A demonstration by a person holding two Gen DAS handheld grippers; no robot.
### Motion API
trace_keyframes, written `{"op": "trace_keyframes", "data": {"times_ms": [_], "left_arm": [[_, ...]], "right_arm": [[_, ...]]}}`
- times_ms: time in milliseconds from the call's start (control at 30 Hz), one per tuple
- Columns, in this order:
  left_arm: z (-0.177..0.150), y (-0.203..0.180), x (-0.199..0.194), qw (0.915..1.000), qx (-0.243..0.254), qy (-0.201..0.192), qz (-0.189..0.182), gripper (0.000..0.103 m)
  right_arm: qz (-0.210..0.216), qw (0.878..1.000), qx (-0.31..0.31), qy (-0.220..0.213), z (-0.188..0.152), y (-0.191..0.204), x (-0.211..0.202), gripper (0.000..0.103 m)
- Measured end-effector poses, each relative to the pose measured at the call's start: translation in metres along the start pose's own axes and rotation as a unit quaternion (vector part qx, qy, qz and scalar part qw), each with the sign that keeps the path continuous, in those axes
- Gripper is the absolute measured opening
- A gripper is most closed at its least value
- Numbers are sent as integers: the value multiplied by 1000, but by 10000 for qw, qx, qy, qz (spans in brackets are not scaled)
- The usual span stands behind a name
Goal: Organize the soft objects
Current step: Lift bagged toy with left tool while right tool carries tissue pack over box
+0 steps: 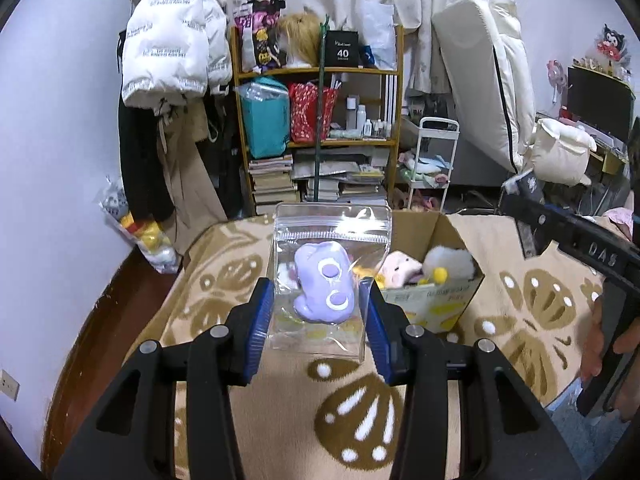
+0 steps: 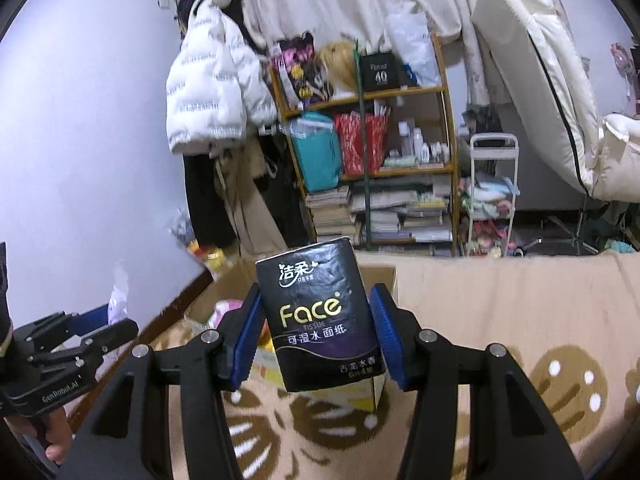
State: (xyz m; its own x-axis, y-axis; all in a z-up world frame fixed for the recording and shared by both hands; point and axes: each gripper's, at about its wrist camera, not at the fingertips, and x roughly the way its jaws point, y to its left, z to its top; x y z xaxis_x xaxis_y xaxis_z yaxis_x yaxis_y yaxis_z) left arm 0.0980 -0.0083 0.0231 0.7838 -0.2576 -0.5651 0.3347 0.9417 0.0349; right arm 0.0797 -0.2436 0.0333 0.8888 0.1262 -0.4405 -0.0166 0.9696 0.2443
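My left gripper (image 1: 318,312) is shut on a clear zip bag (image 1: 330,240) that holds a purple plush toy (image 1: 324,288), lifted above the patterned blanket. Behind and to the right of it stands an open cardboard box (image 1: 436,300) with several plush toys inside, among them a pink one (image 1: 398,266) and a white one (image 1: 448,260). My right gripper (image 2: 316,332) is shut on a black tissue pack (image 2: 320,312) printed "Face", held upright in front of the same cardboard box (image 2: 376,276). The other gripper (image 2: 68,348) and a hand show at the lower left of the right wrist view.
A beige blanket (image 1: 520,308) with brown shapes covers the bed. Beyond it stand a cluttered wooden shelf (image 1: 320,120), a white jacket (image 1: 168,52) on a rack, a white trolley (image 1: 432,160) and a propped mattress (image 1: 488,80). A bag of toys (image 1: 148,240) lies on the floor at the left.
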Motion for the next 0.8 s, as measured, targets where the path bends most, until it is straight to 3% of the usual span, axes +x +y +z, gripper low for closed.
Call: {"op": "trace_keyframes", "data": {"times_ms": [200,500,667,800], "left_arm": [[15,-4,6,9998,126,-109,97,43],[42,-13,19,9985,357,-380,153,43],[54,-19,33,9981,376,-463,119,44],[56,-22,46,9980,436,-444,100,44]], "right_arm": [[124,9996,-24,-235,23,-2,2,56],[112,9990,-382,-187,45,2,21,56],[431,9979,-468,-135,57,4,37,56],[348,9976,-581,-120,55,7,48,56]]}}
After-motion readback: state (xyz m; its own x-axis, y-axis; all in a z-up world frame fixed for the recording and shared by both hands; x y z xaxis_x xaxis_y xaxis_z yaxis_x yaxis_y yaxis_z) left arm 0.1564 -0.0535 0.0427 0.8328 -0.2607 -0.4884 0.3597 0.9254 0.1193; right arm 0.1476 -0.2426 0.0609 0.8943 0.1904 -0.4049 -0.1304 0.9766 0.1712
